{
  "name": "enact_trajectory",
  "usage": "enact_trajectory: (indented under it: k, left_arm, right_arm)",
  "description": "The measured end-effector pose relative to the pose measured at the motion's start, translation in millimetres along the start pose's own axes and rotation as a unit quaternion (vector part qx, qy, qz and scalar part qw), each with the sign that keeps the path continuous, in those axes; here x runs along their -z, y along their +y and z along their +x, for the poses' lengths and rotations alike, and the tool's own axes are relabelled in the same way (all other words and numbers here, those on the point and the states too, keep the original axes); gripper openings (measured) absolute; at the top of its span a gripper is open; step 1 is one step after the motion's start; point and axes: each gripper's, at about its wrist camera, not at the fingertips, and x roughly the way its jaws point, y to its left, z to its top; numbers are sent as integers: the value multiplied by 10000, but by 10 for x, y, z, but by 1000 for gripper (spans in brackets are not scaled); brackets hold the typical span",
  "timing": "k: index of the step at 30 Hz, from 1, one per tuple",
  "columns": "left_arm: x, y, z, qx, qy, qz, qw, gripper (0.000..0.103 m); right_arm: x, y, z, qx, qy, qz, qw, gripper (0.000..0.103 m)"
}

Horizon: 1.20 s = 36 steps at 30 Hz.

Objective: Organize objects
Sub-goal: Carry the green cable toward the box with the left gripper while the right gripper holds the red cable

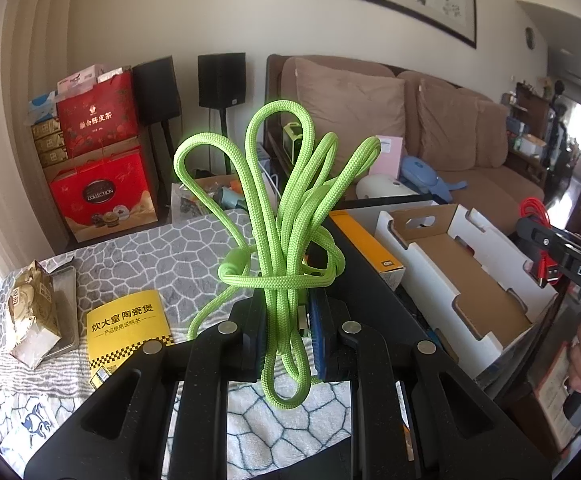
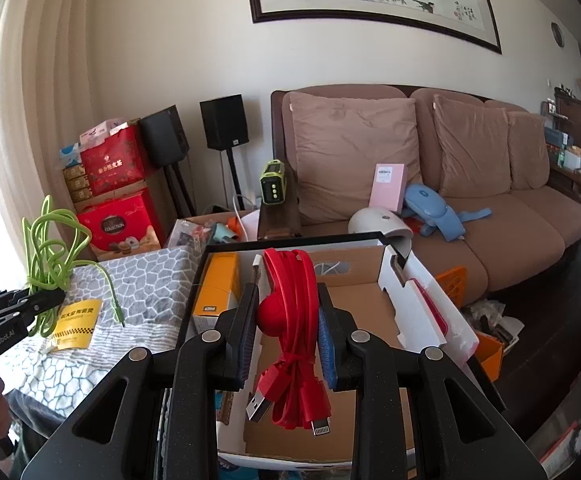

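Note:
My left gripper [image 1: 288, 332] is shut on a bundle of bright green braided cable [image 1: 286, 208], whose loops stand up above the jaws over the patterned cloth. From the right wrist view that green cable [image 2: 52, 248] hangs at the far left in the left gripper [image 2: 30, 304]. My right gripper [image 2: 288, 328] is shut on a coiled red USB cable [image 2: 294, 320], its plugs dangling below the jaws, above the cardboard box [image 2: 370, 300]. In the left wrist view the red cable [image 1: 540, 240] and right gripper [image 1: 546, 256] show at the right edge, above the box [image 1: 462, 276].
A yellow booklet [image 1: 128, 332] and a crumpled paper pack [image 1: 30, 312] lie on the grey patterned cloth [image 1: 150, 256]. An orange box [image 2: 216, 288] lies inside a black-rimmed tray [image 2: 290, 240]. Behind are a brown sofa [image 2: 450, 208], red gift boxes [image 2: 118, 220] and speakers [image 2: 226, 122].

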Motion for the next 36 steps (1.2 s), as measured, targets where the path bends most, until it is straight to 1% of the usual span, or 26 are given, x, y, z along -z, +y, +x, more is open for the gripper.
enact_trajectory:
  k: [22,36]
  left_arm:
    - [-38,-68,13,77,-32,26,10000,16]
    - [-38,-173,26,200,-47,52,9998,16]
  right_arm:
    - [-10,-42,-25,39,8,24,10000,26]
    - [-11,-117,-18,76,26,75,9999,26]
